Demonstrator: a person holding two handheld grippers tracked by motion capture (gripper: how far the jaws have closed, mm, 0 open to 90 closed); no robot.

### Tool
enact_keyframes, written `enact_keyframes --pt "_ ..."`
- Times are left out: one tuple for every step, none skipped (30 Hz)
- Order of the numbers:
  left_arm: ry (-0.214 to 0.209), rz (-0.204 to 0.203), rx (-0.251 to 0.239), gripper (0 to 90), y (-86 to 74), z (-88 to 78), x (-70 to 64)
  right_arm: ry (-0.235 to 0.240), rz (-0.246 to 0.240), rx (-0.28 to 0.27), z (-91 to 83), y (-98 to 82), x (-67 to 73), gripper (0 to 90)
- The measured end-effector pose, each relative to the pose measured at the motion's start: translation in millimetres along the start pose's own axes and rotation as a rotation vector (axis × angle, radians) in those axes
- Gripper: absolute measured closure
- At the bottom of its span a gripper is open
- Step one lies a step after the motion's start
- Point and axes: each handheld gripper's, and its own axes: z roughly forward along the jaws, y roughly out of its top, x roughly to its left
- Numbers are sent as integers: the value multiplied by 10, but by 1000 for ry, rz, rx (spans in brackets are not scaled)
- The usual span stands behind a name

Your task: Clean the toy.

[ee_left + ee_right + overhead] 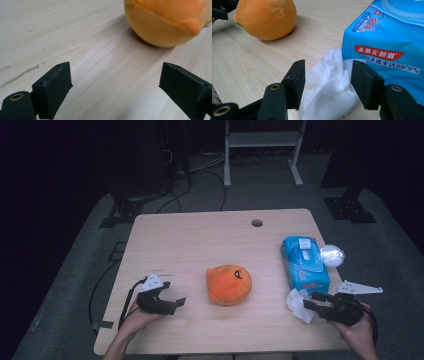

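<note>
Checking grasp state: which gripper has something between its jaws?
The right gripper: its open jaws straddle the crumpled white wipe. The left gripper is open over bare table.

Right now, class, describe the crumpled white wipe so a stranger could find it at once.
Start at the wooden table and go to its right side, to the blue wipes pack. At its near end lies the white wipe, between the right gripper jaws: soft, crumpled and plain, unlike the printed pack.

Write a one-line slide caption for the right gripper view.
Right gripper open around a crumpled white wipe beside the blue wipes pack, orange plush toy behind.
</note>
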Motion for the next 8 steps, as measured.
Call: enact_keyframes --pt "4 1 3 97 -14 0 8 0 -1 -1 1 -3 -1 438" --pt "8 -2 9 97 -24 -2 13 0 -2 -1 2 -7 1 435" --pt "10 -3 5 97 -34 1 17 0 -4 -4 4 -11 4 431" --pt "13 -4 5 96 -44 4 17 1 -4 -5 3 -14 9 428" --pt "14 -6 6 97 -51 9 15 2 -3 -7 4 -17 15 425" --pt "13 -6 11 97 -54 18 12 2 -5 -11 7 -21 19 422" --pt "13 -6 11 97 -54 18 12 2 -5 -11 7 -21 19 422" --pt "9 2 16 97 -51 37 -7 4 -4 -11 10 -27 24 419"
